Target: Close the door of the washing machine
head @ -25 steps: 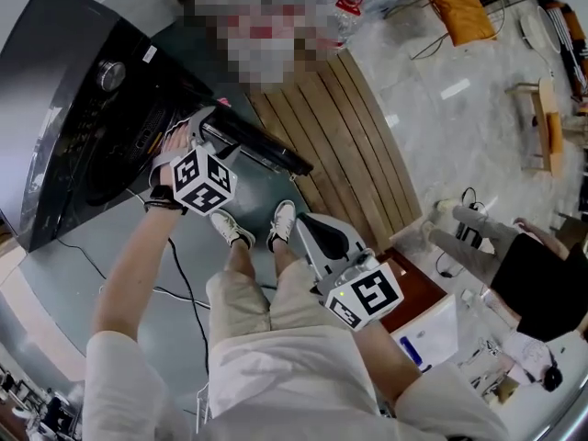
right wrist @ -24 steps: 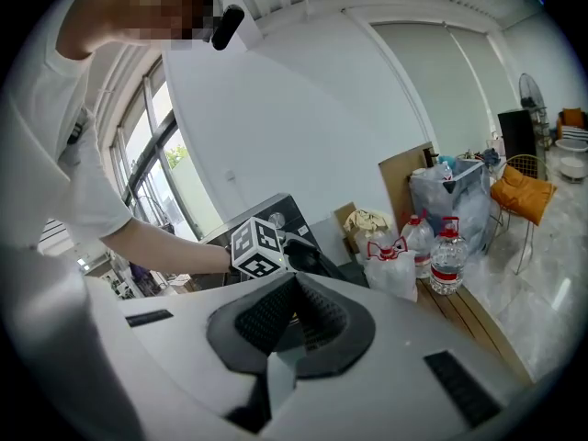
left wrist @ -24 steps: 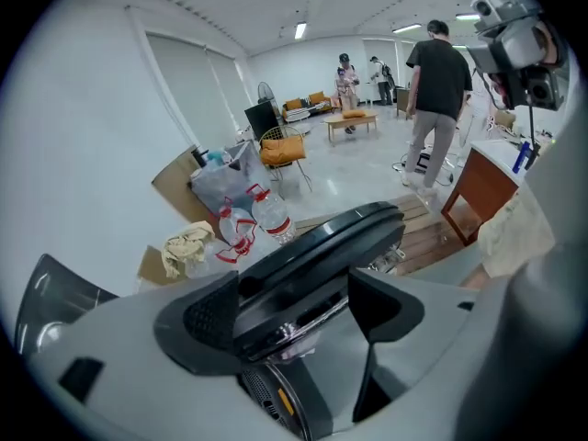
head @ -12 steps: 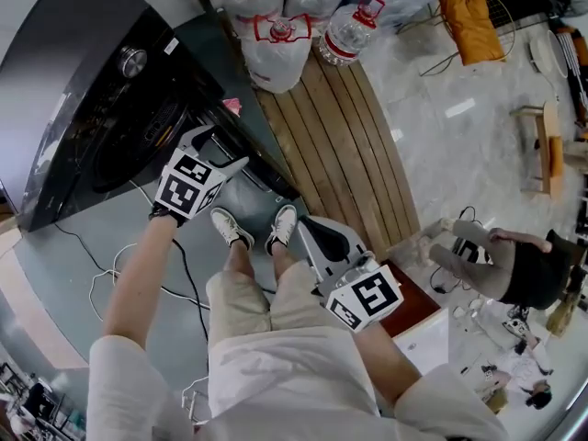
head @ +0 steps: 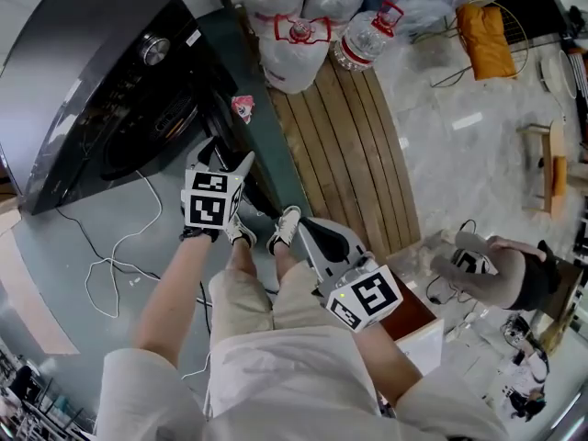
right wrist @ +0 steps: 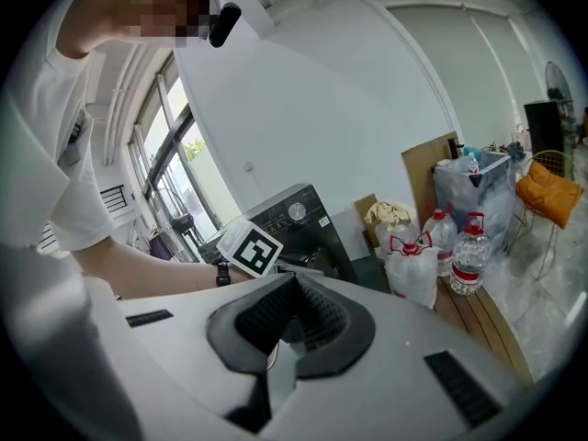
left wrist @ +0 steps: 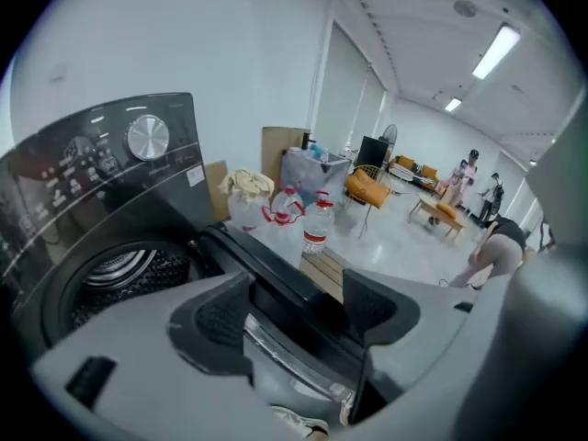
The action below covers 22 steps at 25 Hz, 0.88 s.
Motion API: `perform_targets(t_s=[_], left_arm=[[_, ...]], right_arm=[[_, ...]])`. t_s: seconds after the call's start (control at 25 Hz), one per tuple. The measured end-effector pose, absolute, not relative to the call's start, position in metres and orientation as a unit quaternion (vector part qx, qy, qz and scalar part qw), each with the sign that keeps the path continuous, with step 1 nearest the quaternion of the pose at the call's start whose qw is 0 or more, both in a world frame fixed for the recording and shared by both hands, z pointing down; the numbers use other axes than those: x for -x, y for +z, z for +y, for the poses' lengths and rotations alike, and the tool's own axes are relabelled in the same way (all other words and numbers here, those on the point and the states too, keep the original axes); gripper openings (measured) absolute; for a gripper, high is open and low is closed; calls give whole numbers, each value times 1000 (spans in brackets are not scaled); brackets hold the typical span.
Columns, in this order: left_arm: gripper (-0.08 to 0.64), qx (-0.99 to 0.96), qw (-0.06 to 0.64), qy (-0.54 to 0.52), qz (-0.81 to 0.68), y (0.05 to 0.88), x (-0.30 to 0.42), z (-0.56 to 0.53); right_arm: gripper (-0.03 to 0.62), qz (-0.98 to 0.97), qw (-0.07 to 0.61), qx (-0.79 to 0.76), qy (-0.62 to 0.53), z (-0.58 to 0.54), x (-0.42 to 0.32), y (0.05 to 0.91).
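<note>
Two tools, only the left tool at the door.
Its jaws, wide and just easing inward, straddled the door's edge unpinched; that edge ran through the gap, with the drum opening left of the tool, so the push likely belonged leftward. Well apart, the right tool hung clenched, empty.

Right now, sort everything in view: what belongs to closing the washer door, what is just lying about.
Job: washing machine; its open door; left gripper, jaws just closing with the door edge between them.
Lying about: water bottles; white bags; wooden slats; orange cushion.
</note>
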<state>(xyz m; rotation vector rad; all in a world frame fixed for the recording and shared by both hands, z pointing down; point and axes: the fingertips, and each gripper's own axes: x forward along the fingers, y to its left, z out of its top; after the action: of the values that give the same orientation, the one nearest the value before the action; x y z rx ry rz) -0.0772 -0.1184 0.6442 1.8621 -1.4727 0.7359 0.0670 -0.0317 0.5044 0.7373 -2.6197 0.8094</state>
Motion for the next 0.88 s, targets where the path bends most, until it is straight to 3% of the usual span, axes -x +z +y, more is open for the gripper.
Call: perform_targets(t_s=[0.4, 0.88], left_arm=[[194, -689, 297, 294, -593, 644, 106, -85], [127, -665, 297, 285, -623, 645, 187, -47]], right_arm=[[-2, -919, 160, -234, 273, -41, -45, 501], [-2, -928, 176, -193, 267, -37, 35, 501]])
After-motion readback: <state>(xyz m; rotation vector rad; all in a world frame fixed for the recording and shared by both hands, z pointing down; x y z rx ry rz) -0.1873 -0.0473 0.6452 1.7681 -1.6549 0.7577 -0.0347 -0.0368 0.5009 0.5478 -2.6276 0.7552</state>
